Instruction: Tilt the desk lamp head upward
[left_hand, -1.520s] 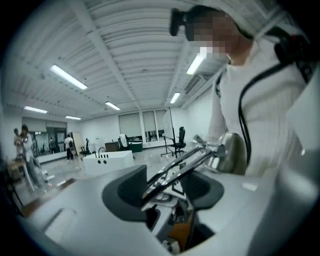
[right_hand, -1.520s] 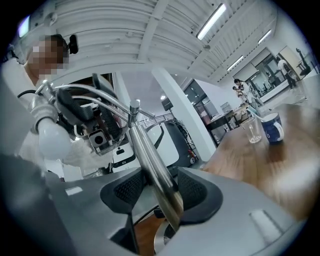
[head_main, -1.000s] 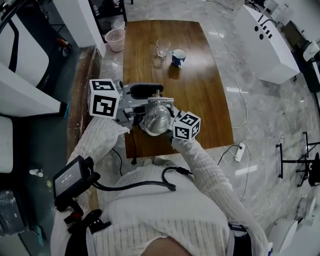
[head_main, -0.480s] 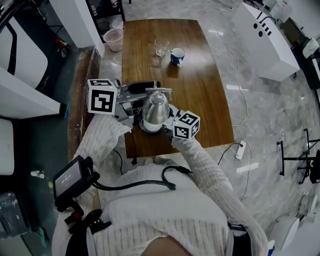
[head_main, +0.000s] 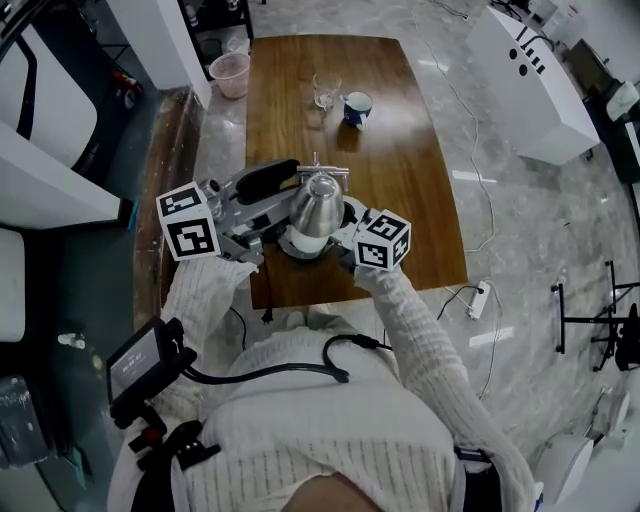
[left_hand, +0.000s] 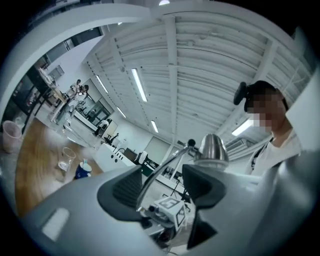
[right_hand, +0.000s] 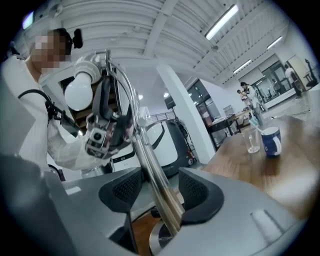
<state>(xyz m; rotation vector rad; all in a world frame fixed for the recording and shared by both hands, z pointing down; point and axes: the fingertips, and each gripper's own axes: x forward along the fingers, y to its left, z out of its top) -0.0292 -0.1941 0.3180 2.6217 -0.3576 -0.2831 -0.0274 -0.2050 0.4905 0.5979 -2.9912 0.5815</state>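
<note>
The desk lamp stands near the front edge of the wooden table (head_main: 400, 190), its shiny metal head (head_main: 316, 203) raised over the round base (head_main: 300, 247). My left gripper (head_main: 270, 220) reaches in from the left. In the left gripper view the thin lamp arm (left_hand: 161, 172) runs between the jaws of that gripper (left_hand: 160, 187), which are closing but stand apart from it; the head (left_hand: 214, 149) shows above. My right gripper (head_main: 346, 228) comes in from the right. Its jaws (right_hand: 160, 192) are opening, and the lamp stem (right_hand: 150, 175) stands between the pads untouched.
A drinking glass (head_main: 326, 92) and a blue mug (head_main: 357, 106) stand at the far end of the table. A pink bin (head_main: 231, 75) sits off the far left corner. White cabinets flank both sides, and a power strip (head_main: 479, 301) lies on the floor at the right.
The lamp head has swung from facing low over the base to standing higher and farther back. The left gripper's marker cube has dropped toward the lower left; the right gripper has shifted slightly up.
</note>
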